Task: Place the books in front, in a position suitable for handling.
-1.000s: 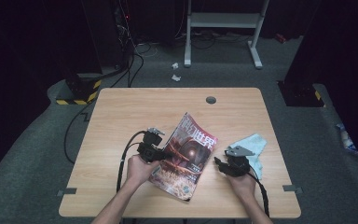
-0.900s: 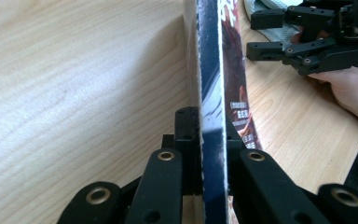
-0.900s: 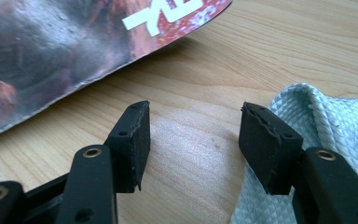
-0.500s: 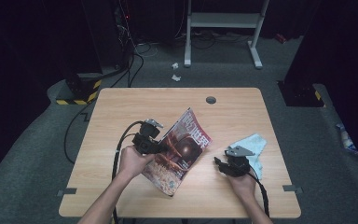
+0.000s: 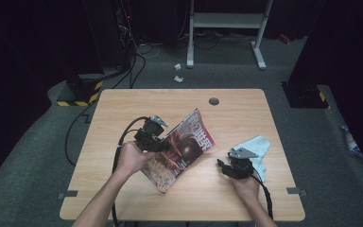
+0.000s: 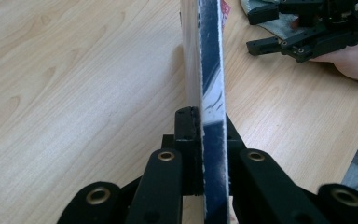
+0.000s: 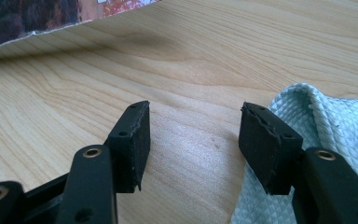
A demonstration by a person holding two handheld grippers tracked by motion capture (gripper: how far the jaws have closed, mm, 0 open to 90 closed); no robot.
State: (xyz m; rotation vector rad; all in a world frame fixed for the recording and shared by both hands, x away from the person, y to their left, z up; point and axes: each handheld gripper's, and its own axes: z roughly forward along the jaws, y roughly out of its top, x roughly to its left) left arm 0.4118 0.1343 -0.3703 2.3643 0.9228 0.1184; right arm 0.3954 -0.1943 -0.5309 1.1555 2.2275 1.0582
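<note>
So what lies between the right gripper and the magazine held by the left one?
In the high view, only bare table separates the right gripper from the magazine; the blue cloth lies on its far side.

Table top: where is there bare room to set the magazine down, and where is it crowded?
The far half of the table is bare wood, bordered by the round hole; the near left corner is free too. The near middle is crowded: the left gripper clamps the magazine, with the open right gripper and blue cloth beside it.
</note>
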